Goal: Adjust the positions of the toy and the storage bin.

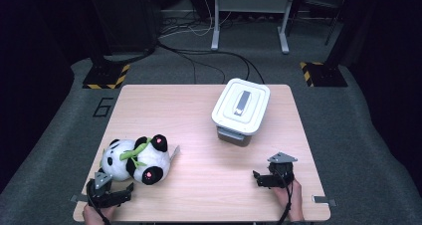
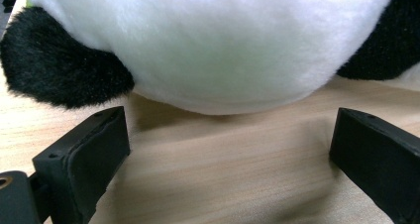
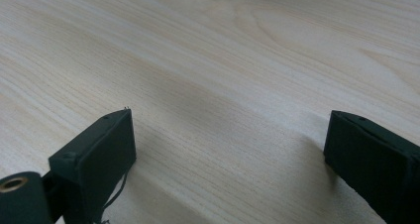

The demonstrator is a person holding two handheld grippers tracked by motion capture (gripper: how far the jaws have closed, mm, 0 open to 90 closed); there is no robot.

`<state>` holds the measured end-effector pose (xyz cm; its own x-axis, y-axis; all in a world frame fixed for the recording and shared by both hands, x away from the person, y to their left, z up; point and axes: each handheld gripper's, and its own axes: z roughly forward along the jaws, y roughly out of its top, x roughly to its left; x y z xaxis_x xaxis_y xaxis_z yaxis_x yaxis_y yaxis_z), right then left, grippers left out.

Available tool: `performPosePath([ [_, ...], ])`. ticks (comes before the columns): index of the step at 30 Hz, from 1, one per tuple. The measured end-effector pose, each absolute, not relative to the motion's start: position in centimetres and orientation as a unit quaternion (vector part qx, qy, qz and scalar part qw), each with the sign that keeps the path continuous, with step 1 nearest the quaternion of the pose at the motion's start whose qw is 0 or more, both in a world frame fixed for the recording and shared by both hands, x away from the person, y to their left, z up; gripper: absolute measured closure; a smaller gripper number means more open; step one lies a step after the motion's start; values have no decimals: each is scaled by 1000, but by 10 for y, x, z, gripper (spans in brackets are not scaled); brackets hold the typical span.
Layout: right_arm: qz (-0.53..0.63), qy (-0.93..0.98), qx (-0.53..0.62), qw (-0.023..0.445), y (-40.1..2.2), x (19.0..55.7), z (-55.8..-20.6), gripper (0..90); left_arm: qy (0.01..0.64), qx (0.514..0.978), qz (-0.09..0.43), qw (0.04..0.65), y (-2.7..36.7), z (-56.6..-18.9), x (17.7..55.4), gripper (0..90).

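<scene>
A black-and-white plush panda with a green leaf on its chest lies on the wooden table at the front left. My left gripper rests on the table just in front of it, open. In the left gripper view the panda's white belly sits close ahead of the gripper, beyond the jaw tips and not between them. My right gripper lies at the front right, held by a hand. It is open, and only bare wood shows between its jaws in the right gripper view.
A white lidded plastic box stands at the back right of the table. Around the table the floor is grey carpet, with metal stand legs and cables behind it. Two black bases with yellow-black tape sit at the far corners.
</scene>
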<state>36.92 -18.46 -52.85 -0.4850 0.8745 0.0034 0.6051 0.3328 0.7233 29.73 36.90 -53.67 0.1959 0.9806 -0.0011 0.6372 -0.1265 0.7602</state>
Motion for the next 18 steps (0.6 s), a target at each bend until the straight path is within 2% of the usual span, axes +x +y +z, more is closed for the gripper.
performPosePath([
  [18, 340, 792, 467, 199, -185, 370, -528, 50, 559, 716, 257, 330, 360, -518, 288, 7],
])
